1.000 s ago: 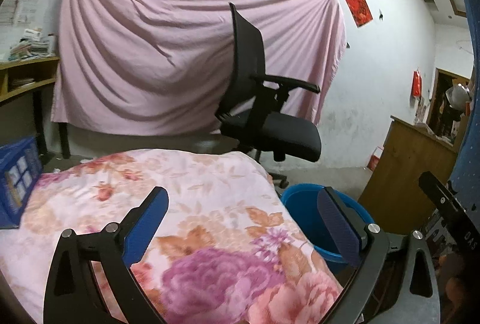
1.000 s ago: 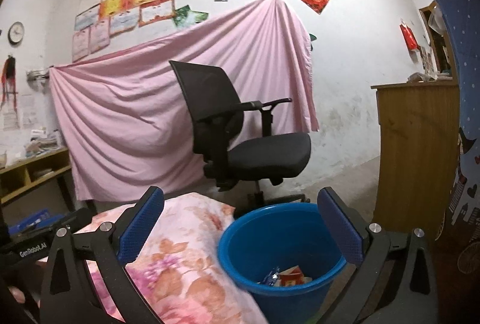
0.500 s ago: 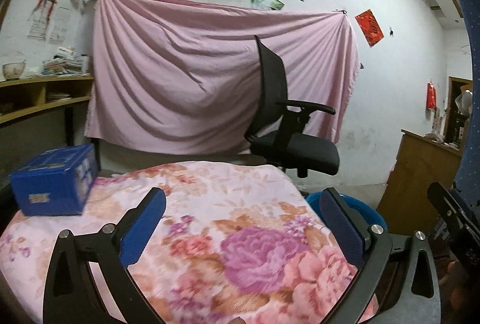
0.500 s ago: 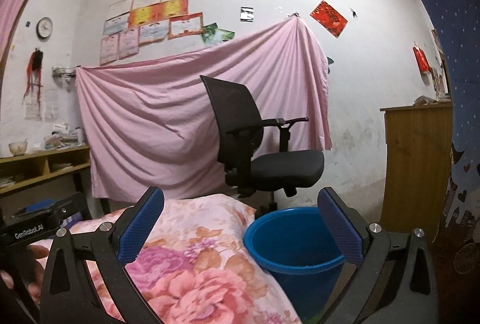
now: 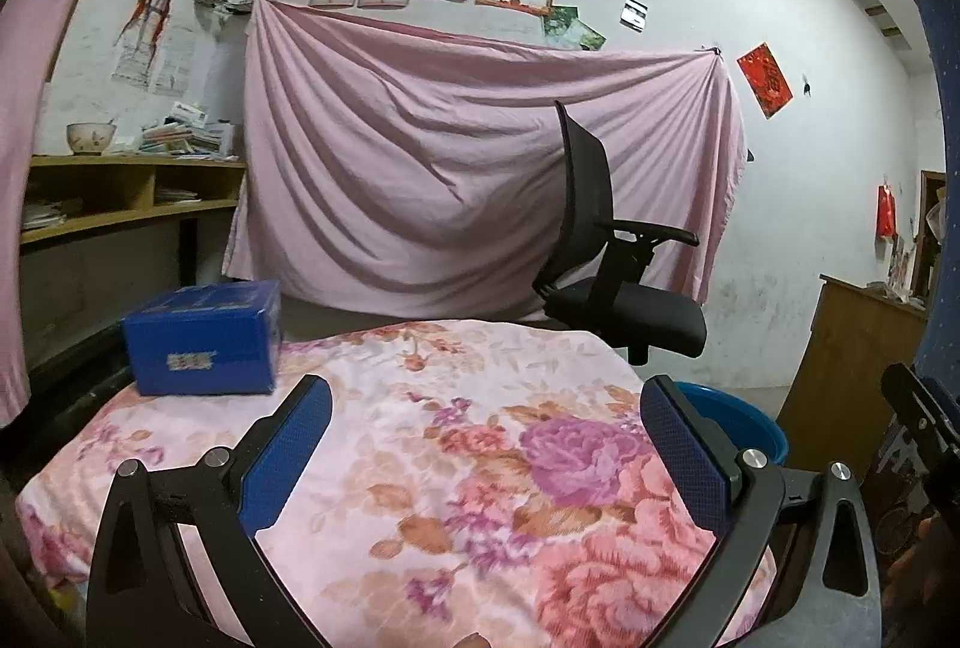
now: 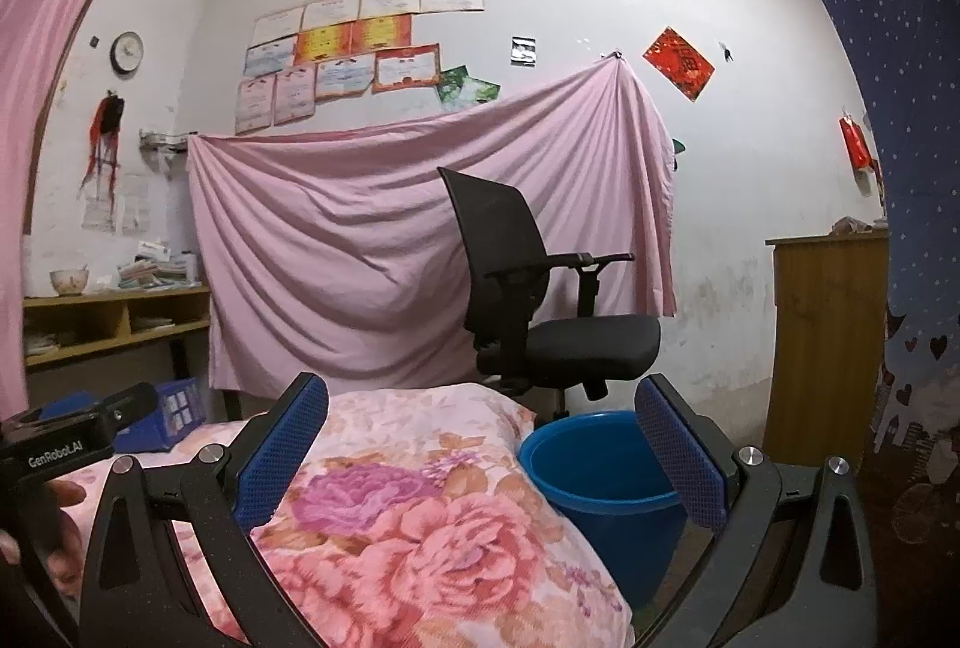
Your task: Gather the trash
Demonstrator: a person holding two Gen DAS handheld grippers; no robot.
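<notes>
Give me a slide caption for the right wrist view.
Open right gripper held above a floral quilt, blue bin beside it, office chair behind.

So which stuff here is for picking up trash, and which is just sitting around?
For the job: blue bin, left gripper, right gripper, both open and empty.

Just there: blue box, floral cloth, office chair, pink sheet, wooden cabinet.

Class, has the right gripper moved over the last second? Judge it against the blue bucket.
Yes. The right gripper has tilted upward: the blue bucket sits lower, its inside now hidden.
</notes>
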